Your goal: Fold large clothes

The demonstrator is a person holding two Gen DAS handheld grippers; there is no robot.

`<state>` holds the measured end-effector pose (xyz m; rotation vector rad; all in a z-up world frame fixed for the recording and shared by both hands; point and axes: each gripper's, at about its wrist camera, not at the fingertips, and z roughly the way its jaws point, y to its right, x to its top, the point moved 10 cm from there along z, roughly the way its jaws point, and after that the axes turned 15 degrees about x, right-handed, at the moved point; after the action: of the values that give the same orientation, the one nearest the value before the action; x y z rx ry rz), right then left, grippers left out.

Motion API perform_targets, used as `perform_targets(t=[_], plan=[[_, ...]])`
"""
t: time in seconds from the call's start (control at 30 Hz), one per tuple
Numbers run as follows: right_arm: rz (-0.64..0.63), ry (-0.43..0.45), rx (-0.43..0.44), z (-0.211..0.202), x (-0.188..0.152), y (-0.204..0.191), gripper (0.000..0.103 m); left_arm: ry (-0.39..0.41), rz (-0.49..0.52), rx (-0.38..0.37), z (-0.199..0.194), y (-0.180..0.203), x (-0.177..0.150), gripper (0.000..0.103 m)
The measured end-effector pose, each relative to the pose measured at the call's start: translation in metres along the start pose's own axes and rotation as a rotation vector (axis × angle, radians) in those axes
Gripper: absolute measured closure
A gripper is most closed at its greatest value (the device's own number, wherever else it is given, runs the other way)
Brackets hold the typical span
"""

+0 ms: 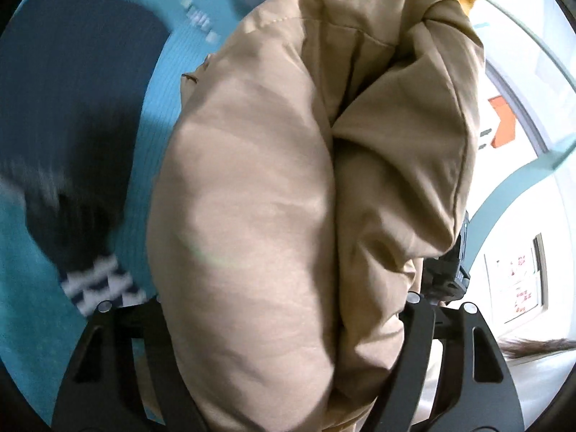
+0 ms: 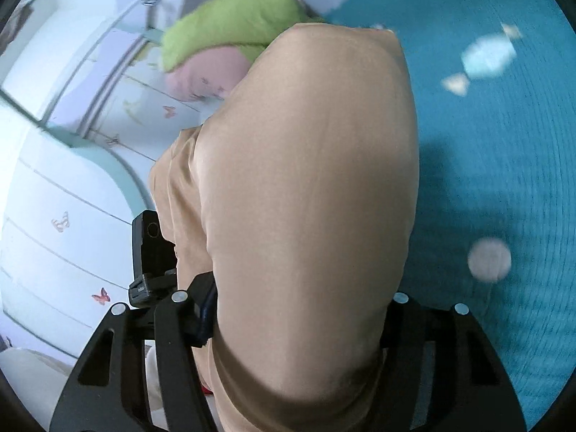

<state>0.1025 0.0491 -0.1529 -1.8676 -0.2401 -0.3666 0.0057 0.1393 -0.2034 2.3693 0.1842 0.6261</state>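
- While both tools carry it, the tan padded garment hangs bunched above the teal bedspread, so the fold looks barely under way.
- Left tool: its jaws are clamped on a thick, rounded wad of the tan cloth, which fills the space between them and spills forward over that camera's view.
- Right tool: likewise closed on a bulging fold of the same garment, with the cloth packed between its jaws.
- Done so far, as I judge it: the garment has been gathered and gripped at two points. No flat, tidy fold shows anywhere.
- Left to do, by my reading: spread it on the bedspread, square its edges, then fold it over.
- A dark navy piece lies toward the far left of the bed, with a black-and-white striped cloth near it; both are blurred.
- A green and pink plush sits at the bed's edge beside the white wardrobe with butterfly stickers.
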Motion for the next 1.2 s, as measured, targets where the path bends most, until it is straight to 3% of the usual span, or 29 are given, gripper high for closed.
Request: perform_targets(t=[0.2, 0.37, 0.43, 0.5, 0.53, 0.67, 0.77, 0.83, 0.9, 0.97, 1.07, 1.1, 1.17, 1.2], plan=[[-0.073, 0.015, 0.031, 0.053, 0.066, -0.040, 0.044, 0.129, 0.069, 0.090, -0.071, -0.007, 0.060, 0.031], [-0.065, 0.033, 0.030, 0.117, 0.106, -0.052, 0.044, 0.183, 0.099, 0.197, -0.141, -0.057, 0.117, 0.031], [-0.053, 0.042, 0.001, 0.146, 0.122, -0.051, 0.044, 0.193, 0.104, 0.239, -0.129, -0.057, 0.139, 0.031], [-0.039, 0.039, -0.041, 0.164, 0.131, -0.041, 0.043, 0.178, 0.083, 0.285, -0.133, -0.083, 0.157, 0.031], [-0.035, 0.037, -0.057, 0.169, 0.132, -0.035, 0.043, 0.169, 0.071, 0.301, -0.121, -0.081, 0.181, 0.031], [0.014, 0.022, -0.172, 0.203, 0.142, 0.010, 0.041, 0.102, 0.015, 0.379, -0.106, -0.143, 0.203, 0.031], [0.055, 0.003, -0.330, 0.228, 0.141, 0.060, 0.028, 0.060, -0.018, 0.498, -0.082, -0.195, 0.217, 0.031], [0.125, -0.004, -0.431, 0.226, 0.138, 0.091, 0.022, 0.009, -0.050, 0.613, -0.066, -0.235, 0.219, 0.031], [0.165, 0.037, -0.380, 0.216, 0.137, 0.094, 0.021, -0.012, -0.086, 0.611, -0.064, -0.247, 0.215, 0.028], [0.115, 0.061, -0.436, 0.198, 0.139, 0.086, 0.020, 0.033, -0.077, 0.645, -0.070, -0.246, 0.220, 0.026], [-0.046, 0.150, -0.587, 0.161, 0.151, 0.066, 0.017, 0.156, 0.028, 0.877, -0.100, -0.243, 0.230, 0.026], [-0.090, 0.169, -0.604, 0.154, 0.155, 0.056, 0.017, 0.184, 0.065, 0.989, -0.113, -0.239, 0.232, 0.026], [-0.173, 0.142, -0.618, 0.155, 0.160, 0.038, 0.017, 0.211, 0.082, 1.124, -0.130, -0.231, 0.233, 0.033], [-0.220, 0.148, -0.632, 0.158, 0.166, 0.033, 0.018, 0.240, 0.085, 1.153, -0.135, -0.226, 0.238, 0.035]])
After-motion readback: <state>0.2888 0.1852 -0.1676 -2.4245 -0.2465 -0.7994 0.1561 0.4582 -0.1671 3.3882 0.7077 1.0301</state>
